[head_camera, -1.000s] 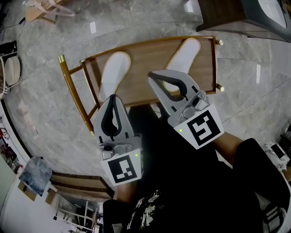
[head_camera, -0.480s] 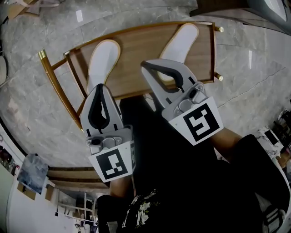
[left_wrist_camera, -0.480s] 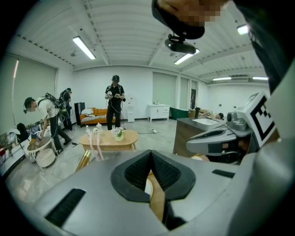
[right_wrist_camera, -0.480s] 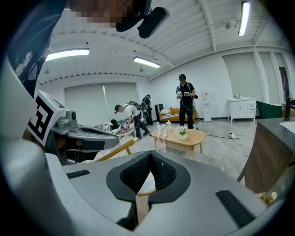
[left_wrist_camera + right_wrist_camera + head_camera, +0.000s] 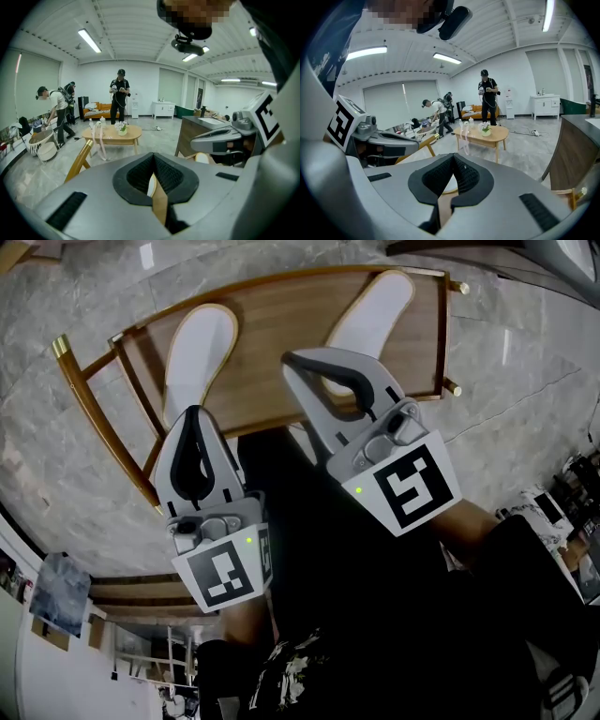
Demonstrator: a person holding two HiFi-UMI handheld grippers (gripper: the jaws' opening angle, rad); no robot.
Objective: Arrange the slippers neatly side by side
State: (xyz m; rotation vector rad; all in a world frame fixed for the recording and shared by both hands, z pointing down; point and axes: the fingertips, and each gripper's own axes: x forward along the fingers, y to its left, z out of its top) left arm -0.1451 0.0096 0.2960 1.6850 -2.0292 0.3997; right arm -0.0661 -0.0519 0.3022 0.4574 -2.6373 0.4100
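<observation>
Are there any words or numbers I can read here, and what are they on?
No readable words or numbers anywhere.
The marker on the left gripper and marker on the right gripper: black-and-white squares, not letters.
The left-hand slipper and right-hand slipper: plain white, no label showing.
The leaning picture: too blurred to read.
</observation>
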